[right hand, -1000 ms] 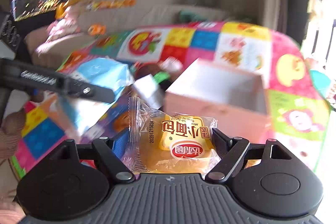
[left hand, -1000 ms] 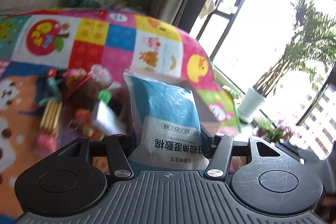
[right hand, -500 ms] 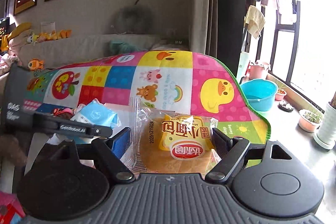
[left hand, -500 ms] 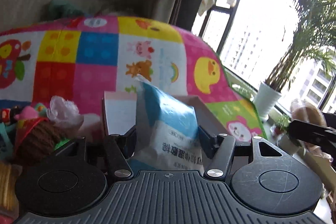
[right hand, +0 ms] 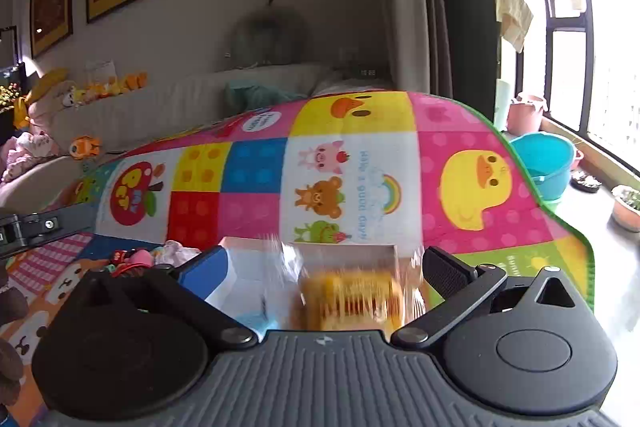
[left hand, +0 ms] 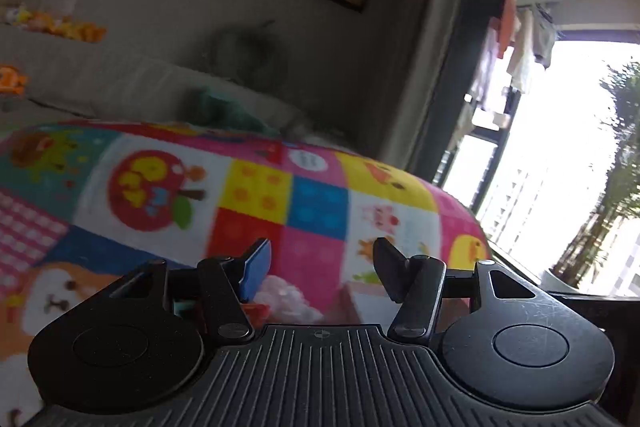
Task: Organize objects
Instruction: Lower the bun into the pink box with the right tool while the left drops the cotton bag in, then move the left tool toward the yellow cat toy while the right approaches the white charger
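Plainly dropping, judging by the blur: bun packet (right hand: 348, 301) showing as a yellow smear low between the fingers of the right gripper (right hand: 324, 259), appearing to touch neither of them. Spreading wide, those fingers, and gripping nothing, probably to let the packet fall clear. Sitting directly beneath, the open pale box (right hand: 360, 250), so likely serving as the collecting place for the loose things. Already lying inside it against the left wall, a blue-and-white pack (right hand: 244, 287), leaving the right part free for the bun.

Resting under all of this, the colourful play mat (right hand: 352, 167), with the box standing well inside its green-trimmed right edge. Crowding just beside the box toward the mat's left edge, a heap of small toys (right hand: 132, 257), probably waiting for sorting.

Hanging further out on that side, the left gripper (left hand: 321, 247), fingers wide apart and carrying nothing, tilting up toward the wall rather than at the box. Judging the placing of the bun as all but done, with the toy heap left.
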The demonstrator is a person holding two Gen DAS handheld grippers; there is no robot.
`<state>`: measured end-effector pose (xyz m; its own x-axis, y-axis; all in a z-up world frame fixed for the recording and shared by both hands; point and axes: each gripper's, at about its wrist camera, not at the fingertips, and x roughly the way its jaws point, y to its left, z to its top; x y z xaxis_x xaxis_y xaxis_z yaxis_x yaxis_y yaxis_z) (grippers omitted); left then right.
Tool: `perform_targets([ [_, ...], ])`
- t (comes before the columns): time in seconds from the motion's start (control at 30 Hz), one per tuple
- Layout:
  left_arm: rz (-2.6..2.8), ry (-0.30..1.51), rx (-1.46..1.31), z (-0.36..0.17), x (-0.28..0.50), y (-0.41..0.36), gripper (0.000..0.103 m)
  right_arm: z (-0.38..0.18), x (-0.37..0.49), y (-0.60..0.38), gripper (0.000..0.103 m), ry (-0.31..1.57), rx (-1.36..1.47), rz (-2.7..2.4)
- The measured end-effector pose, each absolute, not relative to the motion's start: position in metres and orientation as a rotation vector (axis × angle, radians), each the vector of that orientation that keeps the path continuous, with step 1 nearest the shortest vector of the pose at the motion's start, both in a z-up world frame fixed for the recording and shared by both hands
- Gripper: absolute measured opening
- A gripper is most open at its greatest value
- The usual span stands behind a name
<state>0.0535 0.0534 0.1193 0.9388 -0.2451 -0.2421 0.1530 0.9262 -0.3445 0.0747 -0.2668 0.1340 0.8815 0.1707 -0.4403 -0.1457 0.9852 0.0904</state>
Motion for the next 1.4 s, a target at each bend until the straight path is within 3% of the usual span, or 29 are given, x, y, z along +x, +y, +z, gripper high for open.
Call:
perform_targets([
  [0.17, -0.102, 0.478, -0.542, 0.094, 0.074, 0.112, 0.062, 0.116, 0.076, -0.247, 0.103, 0.508, 0.028, 0.191],
  [0.33, -0.322, 0.607, -0.476, 0.069, 0.076, 0.073, 0.062, 0.109, 0.065, -0.229, 0.103, 0.519, -0.047, 0.196],
  [0.53, -0.252, 0.631, -0.263, 0.05, 0.082, 0.018, 0.06, 0.111, 0.049, -0.223, 0.103, 0.514, -0.084, 0.206],
  [0.73, -0.349, 0.627, -0.159, 0.056, 0.053, 0.014, 0.059, 0.109, 0.036, -0.224, 0.103, 0.508, -0.1, 0.211],
  [0.87, -0.626, 0.661, -0.172, 0.064, 0.012, 0.029, 0.059, 0.108, 0.028, -0.227, 0.103, 0.498, -0.087, 0.211],
  [1.0, -0.517, 0.663, -0.154, 0.066, -0.012, 0.05, 0.057, 0.107, 0.022, -0.229, 0.103, 0.49, -0.077, 0.213],
  [1.2, -0.355, 0.693, -0.263, 0.064, 0.01, 0.066, 0.057, 0.1, 0.009, -0.219, 0.103, 0.516, -0.107, 0.244],
  [1.4, -0.35, 0.734, -0.199, 0.067, 0.006, 0.048, 0.057, 0.091, -0.02, -0.209, 0.103, 0.557, -0.122, 0.33],
])
